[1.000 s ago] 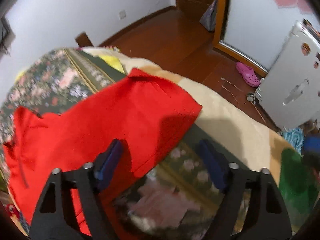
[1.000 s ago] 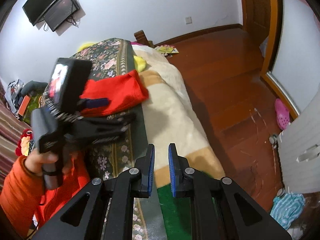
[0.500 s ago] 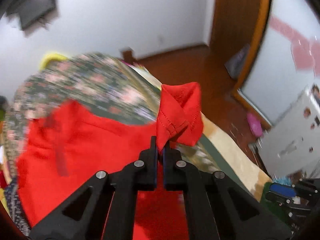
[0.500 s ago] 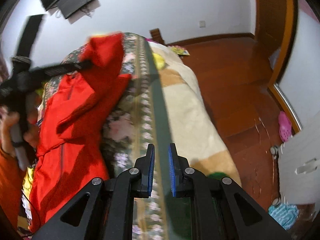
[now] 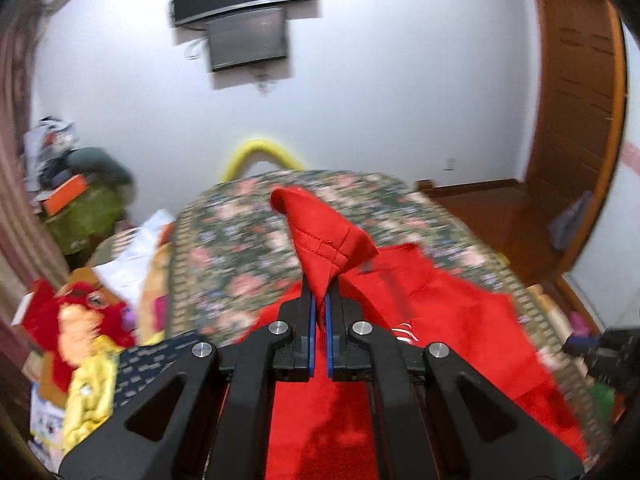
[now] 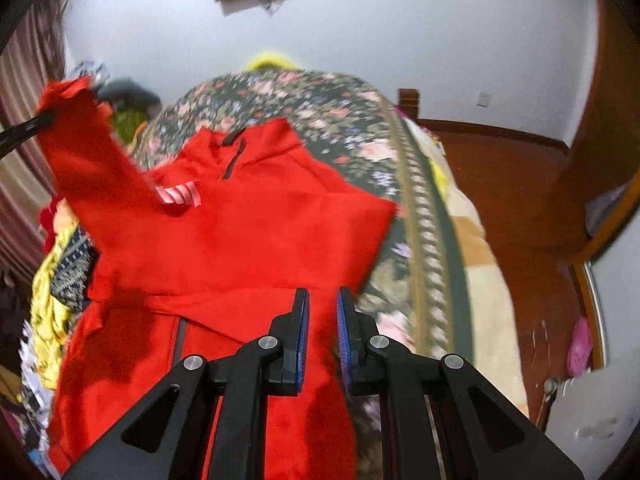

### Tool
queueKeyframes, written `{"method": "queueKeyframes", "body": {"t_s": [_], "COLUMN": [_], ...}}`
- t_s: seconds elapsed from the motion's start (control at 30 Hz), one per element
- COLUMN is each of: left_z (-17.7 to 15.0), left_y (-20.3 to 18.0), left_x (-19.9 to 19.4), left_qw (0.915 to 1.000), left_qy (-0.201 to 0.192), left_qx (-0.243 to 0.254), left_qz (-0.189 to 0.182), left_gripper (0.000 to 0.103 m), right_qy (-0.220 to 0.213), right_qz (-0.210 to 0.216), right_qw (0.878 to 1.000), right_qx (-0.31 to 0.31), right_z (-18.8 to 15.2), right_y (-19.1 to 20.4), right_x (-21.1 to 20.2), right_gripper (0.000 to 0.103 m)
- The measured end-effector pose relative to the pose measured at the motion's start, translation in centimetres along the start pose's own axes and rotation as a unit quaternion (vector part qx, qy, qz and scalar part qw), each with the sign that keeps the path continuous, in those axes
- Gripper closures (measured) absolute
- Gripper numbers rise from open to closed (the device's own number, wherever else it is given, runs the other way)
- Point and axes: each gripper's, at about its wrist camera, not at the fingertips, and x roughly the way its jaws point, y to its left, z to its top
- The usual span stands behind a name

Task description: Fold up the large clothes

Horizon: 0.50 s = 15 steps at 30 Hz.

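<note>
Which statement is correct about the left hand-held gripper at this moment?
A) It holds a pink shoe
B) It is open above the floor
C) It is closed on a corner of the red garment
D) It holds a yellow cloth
C: the left hand-held gripper pinches a stitched corner of the red garment.

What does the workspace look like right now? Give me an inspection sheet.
Surface: bed with floral bedspread, beige blanket along its right side.
Job's things: red garment spread on the bedspread, zip collar at the far end; one corner lifted.
Clutter: plush toy and yellow cloth at the bed's left edge; piled items in the far-left corner.
Grippers: left gripper shut on the garment's lifted corner; right gripper slightly open, holding nothing, above the near hem.
Cables: short cords under the wall screens.
Surroundings: white walls, wooden floor, pink slipper.
</note>
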Motion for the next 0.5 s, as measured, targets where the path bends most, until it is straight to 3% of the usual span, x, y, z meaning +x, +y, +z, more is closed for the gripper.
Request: {"method": "queueKeyframes", "body": {"t_s": [0.13, 0.23, 0.5], "left_z": [-4.4, -8.1, -16.0], "left_y": [4.8, 7.2, 10.0], "left_x": [1.3, 3.1, 7.9], "left_qw": [0.9989, 0.9949, 0.9808], "left_qy": [0.035, 0.078, 0.165], "left_qx": [-0.029, -0.064, -0.101], "left_qz": [0.012, 0.0, -0.024], "left_gripper": [0.1, 0.1, 0.1], "right_qy": [0.041, 0.072, 0.073], "right_qz": [-0.028, -0.055, -0.049], "right_qw": [0.998, 0.995, 0.995], "right_qx": [-0.032, -0.052, -0.042], "right_z": [0.4, -0.5, -1.2], "right_y": [2.1, 2.1, 0.6], "right_x": [4.8, 7.7, 8.0], "right_gripper": [0.093, 0.093, 0.092]}}
